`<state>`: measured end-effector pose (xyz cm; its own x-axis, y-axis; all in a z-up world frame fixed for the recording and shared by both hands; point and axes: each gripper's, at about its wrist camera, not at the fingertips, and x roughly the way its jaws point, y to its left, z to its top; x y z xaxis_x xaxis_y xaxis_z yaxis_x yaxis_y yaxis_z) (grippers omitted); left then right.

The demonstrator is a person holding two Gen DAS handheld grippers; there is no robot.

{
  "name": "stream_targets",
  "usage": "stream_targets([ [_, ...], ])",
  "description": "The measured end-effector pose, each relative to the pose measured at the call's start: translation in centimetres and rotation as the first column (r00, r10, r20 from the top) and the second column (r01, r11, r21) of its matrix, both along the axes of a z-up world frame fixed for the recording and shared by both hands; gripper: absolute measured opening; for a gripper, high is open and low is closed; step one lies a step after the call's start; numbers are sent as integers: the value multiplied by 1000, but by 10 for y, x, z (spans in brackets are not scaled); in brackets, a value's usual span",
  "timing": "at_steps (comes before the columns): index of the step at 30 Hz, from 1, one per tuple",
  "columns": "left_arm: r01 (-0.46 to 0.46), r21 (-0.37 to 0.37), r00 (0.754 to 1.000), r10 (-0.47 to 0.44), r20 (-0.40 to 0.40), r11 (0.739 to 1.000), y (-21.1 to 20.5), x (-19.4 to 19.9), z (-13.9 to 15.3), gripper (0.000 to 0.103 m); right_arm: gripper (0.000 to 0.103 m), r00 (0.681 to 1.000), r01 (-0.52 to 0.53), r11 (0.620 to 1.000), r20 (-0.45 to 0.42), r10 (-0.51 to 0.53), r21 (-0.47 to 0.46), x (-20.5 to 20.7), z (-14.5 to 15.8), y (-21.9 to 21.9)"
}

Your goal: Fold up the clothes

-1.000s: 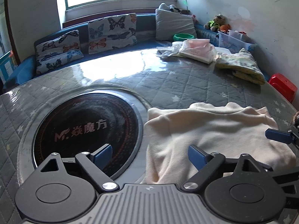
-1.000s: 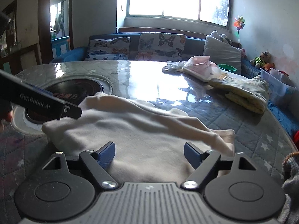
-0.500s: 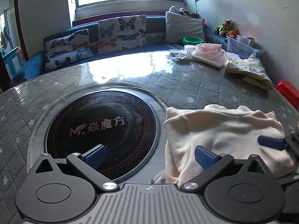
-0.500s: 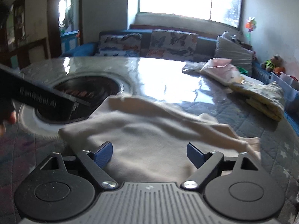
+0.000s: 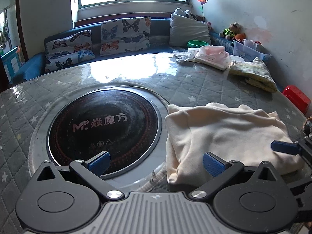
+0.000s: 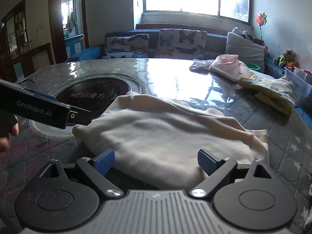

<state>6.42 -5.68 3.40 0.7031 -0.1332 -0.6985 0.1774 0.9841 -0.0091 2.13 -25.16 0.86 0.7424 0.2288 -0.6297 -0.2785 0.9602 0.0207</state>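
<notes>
A cream garment (image 5: pixel 226 134) lies folded on the quilted grey table cover (image 5: pixel 195 85), just right of a round black cooktop (image 5: pixel 103 126). My left gripper (image 5: pixel 156 162) hovers open over the cooktop's near rim, its right finger at the garment's left edge and nothing between the fingers. In the right wrist view the same cream garment (image 6: pixel 165 132) fills the middle, and my right gripper (image 6: pixel 156 160) stands open over its near edge without holding it. The left gripper's black body (image 6: pixel 39 109) shows at the left, with a hand (image 6: pixel 7 134) behind it.
Pink and white clothes (image 5: pixel 210 57) and a folded yellow patterned cloth (image 5: pixel 253 74) lie at the table's far right. A blue sofa with butterfly cushions (image 5: pixel 124 35) runs behind the table. A red stool (image 5: pixel 296 97) stands by the right wall.
My left gripper has pulled back and to the left, off the cream garment, so the cooktop now fills more of its view. Both grippers stay open and the garment lies still.
</notes>
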Motion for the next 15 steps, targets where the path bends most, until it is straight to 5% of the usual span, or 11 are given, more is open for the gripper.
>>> stream_targets([
  [15,-3,-28,997,1,-79,1000,-2,-19,-9,103,98,999,43,998,-15,-43,39,-23,2,-13],
])
